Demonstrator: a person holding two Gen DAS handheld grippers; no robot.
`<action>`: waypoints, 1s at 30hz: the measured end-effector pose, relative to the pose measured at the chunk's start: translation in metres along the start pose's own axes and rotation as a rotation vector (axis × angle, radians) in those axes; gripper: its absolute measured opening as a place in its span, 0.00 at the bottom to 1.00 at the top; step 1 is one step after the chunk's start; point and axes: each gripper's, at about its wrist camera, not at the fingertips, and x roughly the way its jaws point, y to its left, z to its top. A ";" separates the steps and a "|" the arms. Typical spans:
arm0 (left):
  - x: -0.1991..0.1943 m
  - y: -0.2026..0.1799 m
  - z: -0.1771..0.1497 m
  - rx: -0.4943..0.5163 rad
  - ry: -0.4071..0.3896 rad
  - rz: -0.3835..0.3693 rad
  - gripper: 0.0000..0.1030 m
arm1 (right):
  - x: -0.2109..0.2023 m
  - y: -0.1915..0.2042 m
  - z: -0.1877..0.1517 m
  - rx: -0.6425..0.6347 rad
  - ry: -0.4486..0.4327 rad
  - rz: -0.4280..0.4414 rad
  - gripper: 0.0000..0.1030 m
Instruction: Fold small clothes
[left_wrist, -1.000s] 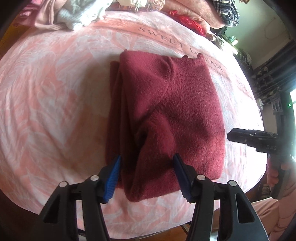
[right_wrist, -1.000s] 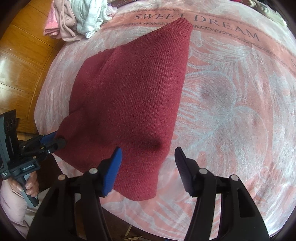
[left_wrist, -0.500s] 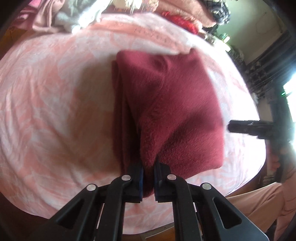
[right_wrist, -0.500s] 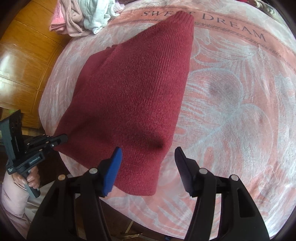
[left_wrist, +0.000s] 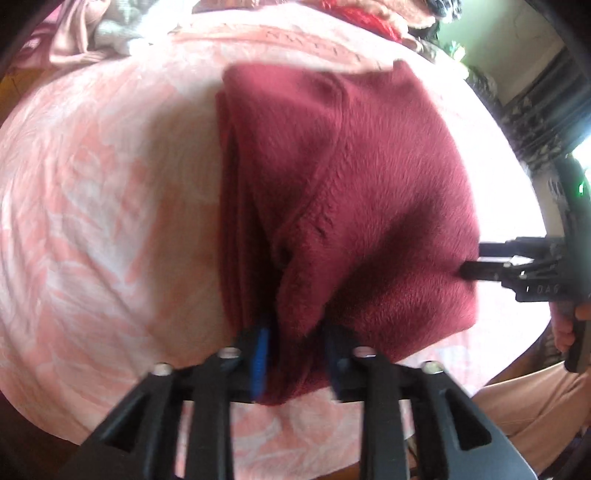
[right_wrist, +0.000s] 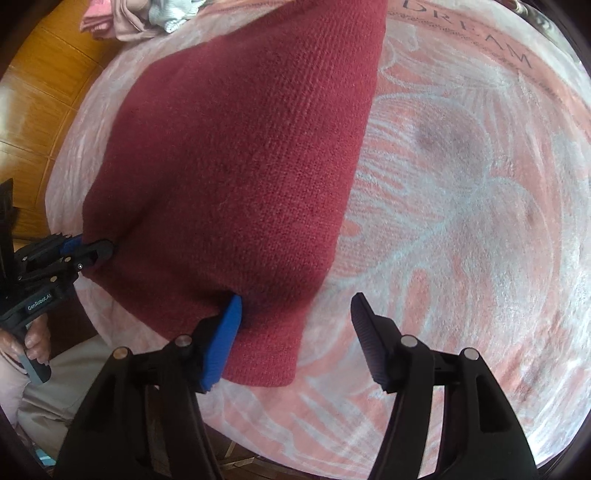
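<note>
- My left gripper (left_wrist: 295, 354) has its jaws drawn in on a thick bunched fold at the near edge of the dark red fuzzy knitted sweater (left_wrist: 354, 192); the cloth fills the gap between the blue pads, so I judge it pinched, though this view is blurred.
- My right gripper (right_wrist: 295, 332) has its jaws spread wide. The sweater's near right corner lies between them, touching the left blue pad; the other finger stands apart over bare cloth.
- Beyond both sets of jaws the sweater lies folded into a rough rectangle on the pink and white leaf-patterned blanket (right_wrist: 461, 221), several layers stacked along my left side.
- I judge it soft, limp and fairly light, but bulky: the pile should grip well between pads, yet loose layers can slide and sag apart.
- Best hold, I think, is the two near corners, biting deep enough to catch every layer.
- Far beyond, past the sweater, a heap of pale crumpled clothes (left_wrist: 92, 33) sits at the blanket's edge.
</note>
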 end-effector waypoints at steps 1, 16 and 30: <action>-0.005 0.002 0.003 -0.009 -0.010 -0.004 0.52 | -0.010 0.001 0.001 -0.006 -0.023 0.008 0.59; 0.036 0.029 0.127 -0.191 -0.072 -0.039 0.42 | -0.028 -0.044 0.073 0.150 -0.179 0.046 0.61; 0.040 0.042 0.116 -0.108 -0.146 0.081 0.10 | -0.019 -0.030 0.076 0.083 -0.193 0.036 0.62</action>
